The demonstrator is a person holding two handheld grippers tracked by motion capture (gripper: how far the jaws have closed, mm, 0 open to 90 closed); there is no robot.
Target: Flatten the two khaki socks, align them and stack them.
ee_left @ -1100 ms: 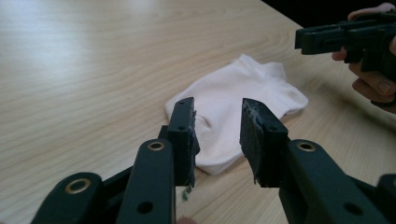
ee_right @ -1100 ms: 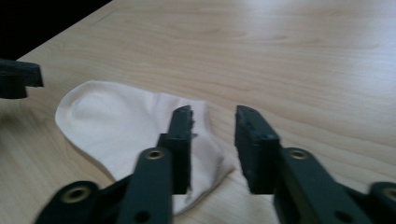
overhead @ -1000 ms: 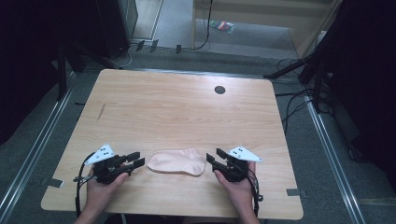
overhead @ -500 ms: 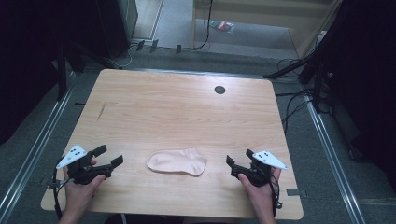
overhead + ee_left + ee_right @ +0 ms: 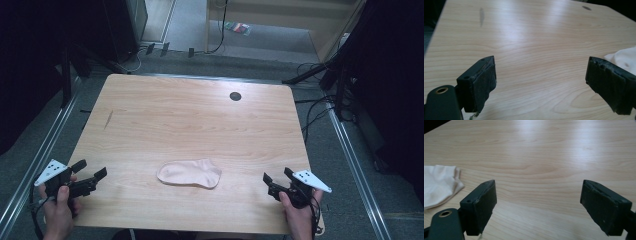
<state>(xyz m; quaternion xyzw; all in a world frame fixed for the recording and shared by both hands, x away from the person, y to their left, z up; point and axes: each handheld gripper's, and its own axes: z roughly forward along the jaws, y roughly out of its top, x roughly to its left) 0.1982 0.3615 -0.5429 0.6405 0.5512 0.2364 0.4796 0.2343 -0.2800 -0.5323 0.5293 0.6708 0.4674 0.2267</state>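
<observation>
A pale pink sock [image 5: 190, 173] lies flat near the front middle of the wooden table [image 5: 190, 120]. My left gripper [image 5: 91, 174] hovers at the table's front left corner, jaws wide open and empty, having just been opening; the sock's edge [image 5: 621, 57] peeks past its right jaw. My right gripper [image 5: 278, 177] sits at the front right corner, likewise open with nothing between its jaws after just opening; the sock [image 5: 439, 185] lies to its left. Both grippers [image 5: 540, 82] [image 5: 539, 206] stand apart from the sock.
A dark round hole [image 5: 235, 96] sits near the table's far edge and a thin dark mark [image 5: 109, 118] at the left. Cables and black stands surround the table on the floor. Metal rails [image 5: 350, 155] run along both sides.
Both grippers drew away from the sock, the left toward the left corner and the right toward the right corner, and their jaws opened. The sock stayed where it lay.
</observation>
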